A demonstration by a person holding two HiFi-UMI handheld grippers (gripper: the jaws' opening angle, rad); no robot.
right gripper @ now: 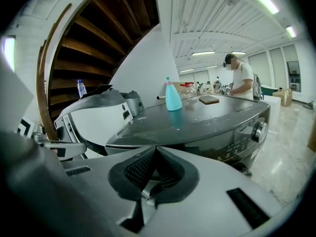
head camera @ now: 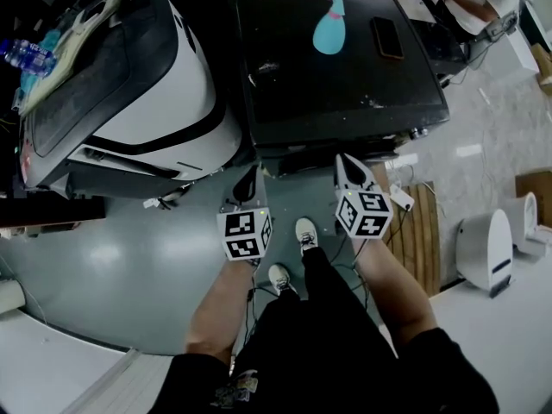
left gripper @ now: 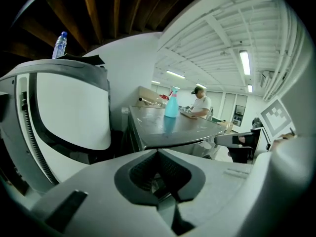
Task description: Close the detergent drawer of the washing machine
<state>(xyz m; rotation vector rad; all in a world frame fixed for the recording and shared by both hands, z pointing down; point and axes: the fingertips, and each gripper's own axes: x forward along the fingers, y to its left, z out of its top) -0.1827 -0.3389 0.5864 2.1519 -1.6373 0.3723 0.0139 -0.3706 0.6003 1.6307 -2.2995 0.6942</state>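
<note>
Clear plastic is catching the light at the far left, where a water bottle [head camera: 26, 56] is lying on top of a white appliance [head camera: 164, 84] with a dark lid, which is standing tilted beside the grey floor [head camera: 112, 266]. Just right of it the left gripper [left gripper: 158, 153] is hovering in the air with its jaws pressed fully together and nothing between them, pointing towards the gap between the white appliance and the dark washing machine [head camera: 345, 67]. That machine is standing in the middle, just ahead of both grippers, and a pale blue spray bottle [head camera: 329, 24] is standing upright on its top with a flat dark object [head camera: 388, 37] lying near it to the right. The detergent drawer is not showing clearly in any view, so I cannot tell whether it is in or out. The person's shoes [head camera: 305, 231] are standing on the floor between the two grippers. The right gripper [right gripper: 155, 149] is also hanging free, jaws closed tight on nothing, and is facing the machine's front panel [right gripper: 237, 132], where a round knob [right gripper: 259, 127] is sticking out. Further right a wooden pallet [head camera: 423, 231] is lying on the floor, and another person [right gripper: 242, 75] is standing behind the machine.
</note>
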